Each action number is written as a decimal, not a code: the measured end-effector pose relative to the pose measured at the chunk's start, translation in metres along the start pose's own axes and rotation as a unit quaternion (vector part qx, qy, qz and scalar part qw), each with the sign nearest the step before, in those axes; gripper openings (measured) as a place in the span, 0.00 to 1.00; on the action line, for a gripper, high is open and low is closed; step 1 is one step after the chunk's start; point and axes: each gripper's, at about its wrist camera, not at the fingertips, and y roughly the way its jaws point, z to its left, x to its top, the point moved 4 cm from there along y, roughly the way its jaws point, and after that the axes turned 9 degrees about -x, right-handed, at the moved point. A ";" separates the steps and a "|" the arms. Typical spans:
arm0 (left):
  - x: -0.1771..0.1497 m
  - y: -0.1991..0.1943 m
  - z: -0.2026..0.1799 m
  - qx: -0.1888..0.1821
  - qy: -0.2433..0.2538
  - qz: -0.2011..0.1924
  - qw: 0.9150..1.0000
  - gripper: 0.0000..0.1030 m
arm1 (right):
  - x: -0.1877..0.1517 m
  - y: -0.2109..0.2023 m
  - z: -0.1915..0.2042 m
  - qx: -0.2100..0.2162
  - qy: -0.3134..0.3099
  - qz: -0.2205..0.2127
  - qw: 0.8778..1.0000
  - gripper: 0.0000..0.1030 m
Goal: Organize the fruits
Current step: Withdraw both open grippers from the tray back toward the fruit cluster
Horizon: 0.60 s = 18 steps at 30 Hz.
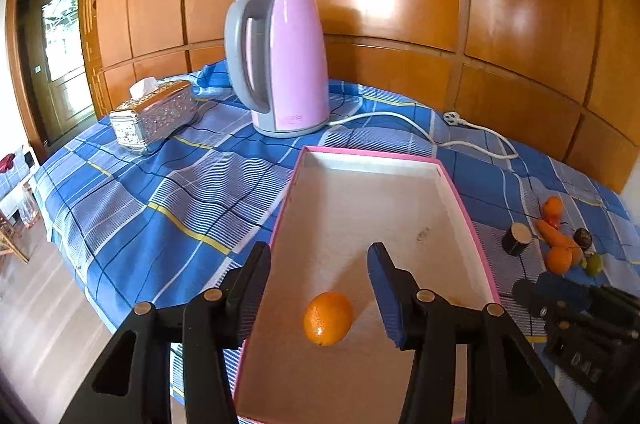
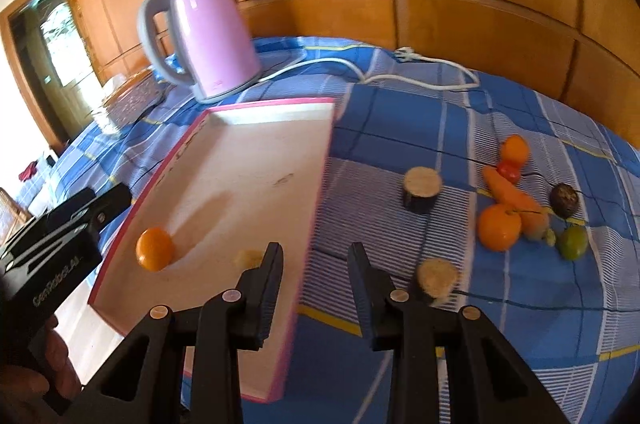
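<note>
An orange (image 1: 328, 318) lies on the floor of the pink-rimmed white tray (image 1: 466, 220), near its front end. My left gripper (image 1: 320, 264) hovers over it, open, the fruit low between the fingers and clear of both pads. My right gripper (image 2: 316, 264) is open and holds nothing; it straddles the tray's right wall. A small pale-yellow fruit (image 2: 248, 258), blurred, sits in the tray beside its left finger. On the cloth to the right lie two oranges (image 2: 500, 232), a carrot (image 2: 516, 202), a green fruit (image 2: 573, 242) and a dark round fruit (image 2: 564, 200).
A pink kettle (image 1: 280, 64) stands behind the tray, its white cord (image 1: 400, 120) trailing right. A silver tissue box (image 1: 154, 118) sits at the back left. Two short wood-topped cylinders (image 2: 422, 189) stand right of the tray. The table edge drops to the floor on the left.
</note>
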 end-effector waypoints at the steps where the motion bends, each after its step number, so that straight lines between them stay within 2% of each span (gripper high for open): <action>1: -0.001 0.000 -0.002 -0.004 0.003 0.002 1.000 0.50 | 0.000 0.000 -0.004 -0.003 0.005 -0.001 1.000 0.35; 18: -0.010 0.005 -0.053 -0.049 0.068 0.021 0.996 0.50 | -0.021 0.000 -0.102 -0.085 0.108 0.015 0.990 0.37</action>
